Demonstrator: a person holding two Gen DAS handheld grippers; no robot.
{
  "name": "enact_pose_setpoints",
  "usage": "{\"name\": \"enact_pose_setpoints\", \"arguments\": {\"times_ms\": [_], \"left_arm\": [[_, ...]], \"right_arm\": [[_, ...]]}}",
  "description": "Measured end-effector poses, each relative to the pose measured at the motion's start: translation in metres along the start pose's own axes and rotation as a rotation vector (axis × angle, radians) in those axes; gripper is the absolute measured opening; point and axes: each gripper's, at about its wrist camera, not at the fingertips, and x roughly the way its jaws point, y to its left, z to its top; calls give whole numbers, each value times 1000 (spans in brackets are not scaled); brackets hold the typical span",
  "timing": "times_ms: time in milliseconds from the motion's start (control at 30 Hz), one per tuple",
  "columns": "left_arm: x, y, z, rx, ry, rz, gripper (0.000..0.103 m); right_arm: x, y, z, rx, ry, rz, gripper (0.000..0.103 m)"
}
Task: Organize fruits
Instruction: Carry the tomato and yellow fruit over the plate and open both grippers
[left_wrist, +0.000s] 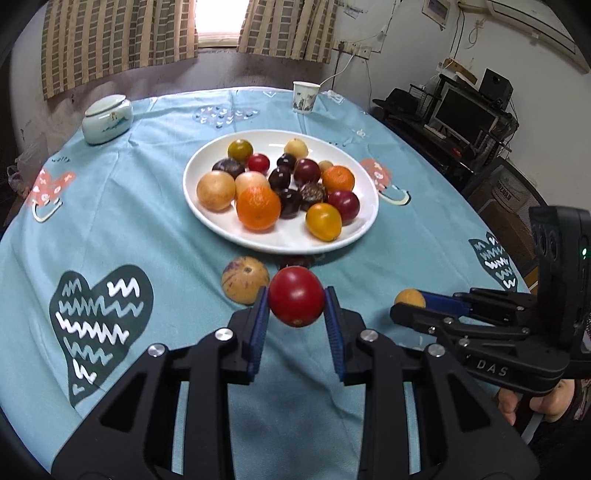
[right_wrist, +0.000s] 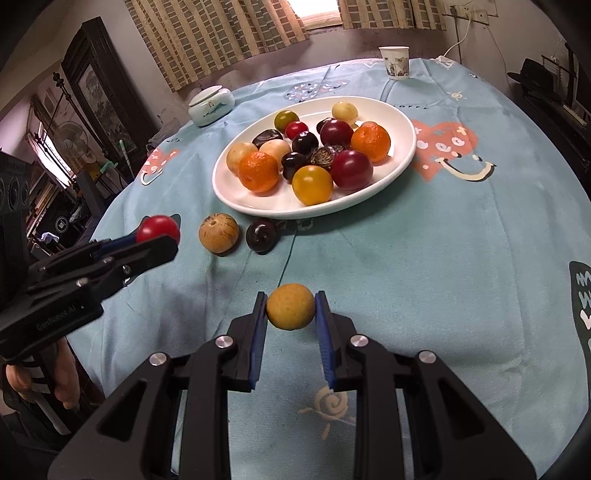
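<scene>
My left gripper (left_wrist: 296, 301) is shut on a red tomato (left_wrist: 296, 296) and holds it above the cloth, in front of the white plate (left_wrist: 210, 218). My right gripper (right_wrist: 290, 306) is shut on a small yellow-brown fruit (right_wrist: 290, 305), also short of the plate (right_wrist: 402, 122). The plate holds several fruits: oranges, plums, dark chestnuts, yellow tomatoes. A tan speckled fruit (right_wrist: 218, 233) and a dark plum (right_wrist: 261, 235) lie on the cloth before the plate. The tan fruit also shows in the left wrist view (left_wrist: 242, 280). The left gripper with the tomato (right_wrist: 158, 229) shows at the right view's left.
A round table carries a light-blue patterned cloth (left_wrist: 129, 206). A lidded white ceramic jar (left_wrist: 107, 119) stands at the back left and a paper cup (left_wrist: 306, 96) at the back. A desk with a monitor (left_wrist: 465, 112) is beyond the table's right edge.
</scene>
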Motion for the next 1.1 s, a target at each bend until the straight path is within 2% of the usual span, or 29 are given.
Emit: {"name": "enact_pose_setpoints", "arguments": {"times_ms": [167, 400, 600, 733, 900, 1067, 1100], "left_arm": [[0, 1, 24, 28, -12, 17, 30], [22, 7, 84, 93, -24, 25, 30], [85, 19, 147, 78, 30, 36, 30], [132, 25, 176, 59, 89, 27, 30], [181, 34, 192, 31, 157, 11, 30], [198, 38, 199, 24, 168, 8, 31], [198, 38, 200, 21, 167, 11, 35]], "right_arm": [[-1, -2, 7, -10, -1, 0, 26], [-7, -12, 59, -31, -55, -31, 26], [25, -30, 121, -21, -71, -101, 26], [61, -43, 159, -29, -71, -164, 26], [91, -55, 178, -43, -29, -180, 26], [103, -57, 185, -54, -26, -178, 26], [104, -57, 185, -55, -30, -182, 26]]}}
